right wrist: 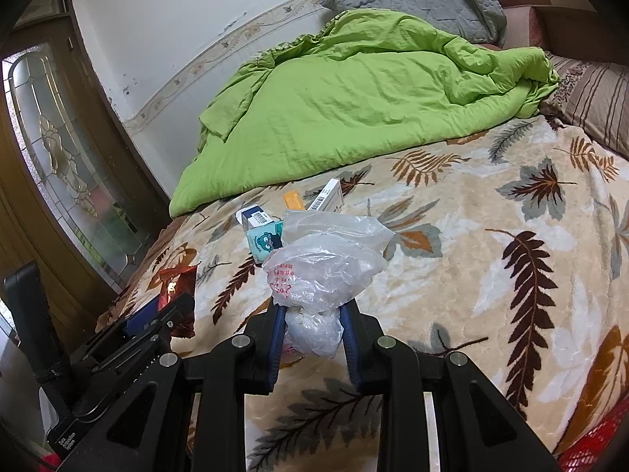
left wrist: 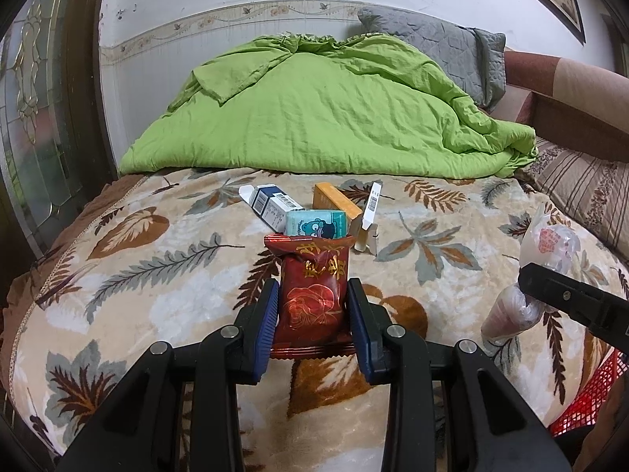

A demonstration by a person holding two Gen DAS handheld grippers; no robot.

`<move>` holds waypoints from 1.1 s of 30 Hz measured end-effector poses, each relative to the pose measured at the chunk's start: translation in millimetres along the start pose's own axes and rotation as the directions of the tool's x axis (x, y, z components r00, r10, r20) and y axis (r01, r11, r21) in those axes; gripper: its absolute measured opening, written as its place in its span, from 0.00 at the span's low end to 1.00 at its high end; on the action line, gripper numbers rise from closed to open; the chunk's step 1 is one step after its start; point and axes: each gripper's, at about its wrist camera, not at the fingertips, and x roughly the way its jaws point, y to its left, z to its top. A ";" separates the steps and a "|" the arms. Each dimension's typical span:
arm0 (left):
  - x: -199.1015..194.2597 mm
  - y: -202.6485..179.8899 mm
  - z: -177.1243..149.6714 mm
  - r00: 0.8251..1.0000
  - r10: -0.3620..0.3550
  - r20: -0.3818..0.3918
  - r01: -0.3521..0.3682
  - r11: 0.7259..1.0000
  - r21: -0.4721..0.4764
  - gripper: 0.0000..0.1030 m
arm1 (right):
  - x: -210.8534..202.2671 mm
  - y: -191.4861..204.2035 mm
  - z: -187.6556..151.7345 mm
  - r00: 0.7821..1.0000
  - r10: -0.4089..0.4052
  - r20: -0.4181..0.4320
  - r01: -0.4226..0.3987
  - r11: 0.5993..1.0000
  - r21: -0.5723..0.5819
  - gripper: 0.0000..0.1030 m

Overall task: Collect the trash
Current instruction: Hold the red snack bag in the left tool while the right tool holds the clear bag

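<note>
Presently, both grippers were loaded above a leaf-patterned beige plush blanket [left wrist: 165, 275] covering the bed. The left gripper [left wrist: 313, 314] stood narrowed on a dark red foil snack wrapper with gold lettering [left wrist: 314, 295], its blue pads pressing the packet's two sides and the packet upright between them. The right gripper [right wrist: 313, 330] stood likewise narrowed, pinching the twisted neck of a crumpled clear plastic bag with red print [right wrist: 326, 263], the bag's bulk bunched above the fingers. Uncollected on the blanket, close together beyond the wrapper: a teal tissue pack printed with a cartoon bear [left wrist: 316, 228], a white-and-navy carton with barcodes and an open flap [left wrist: 271, 204], an orange-yellow box [left wrist: 336, 200], and a slim white box standing on end [left wrist: 369, 212]. A rumpled lime-green quilt [left wrist: 334, 110] lay behind them. A red mesh basket [left wrist: 582, 397] showed at the lower right edge, partly out of view; judged the likely receptacle. Step in hand: two items picked, awaiting deposit. The next move would call for carrying both to the basket and opening the fingers over it, then returning for the four boxes.
</note>
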 end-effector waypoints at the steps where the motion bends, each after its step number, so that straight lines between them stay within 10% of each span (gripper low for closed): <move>1: -0.5 0.0 -0.2 1.000 0.002 0.001 -0.002 1.000 0.001 0.32 | 0.0 -0.1 0.1 1.000 0.001 -0.001 -0.001 1.000 -0.001 0.28; 33: -2.5 -3.5 -3.4 1.000 0.006 0.001 -0.006 1.000 0.010 0.32 | -2.2 -0.7 -0.1 1.000 0.001 0.004 -0.001 1.000 0.006 0.28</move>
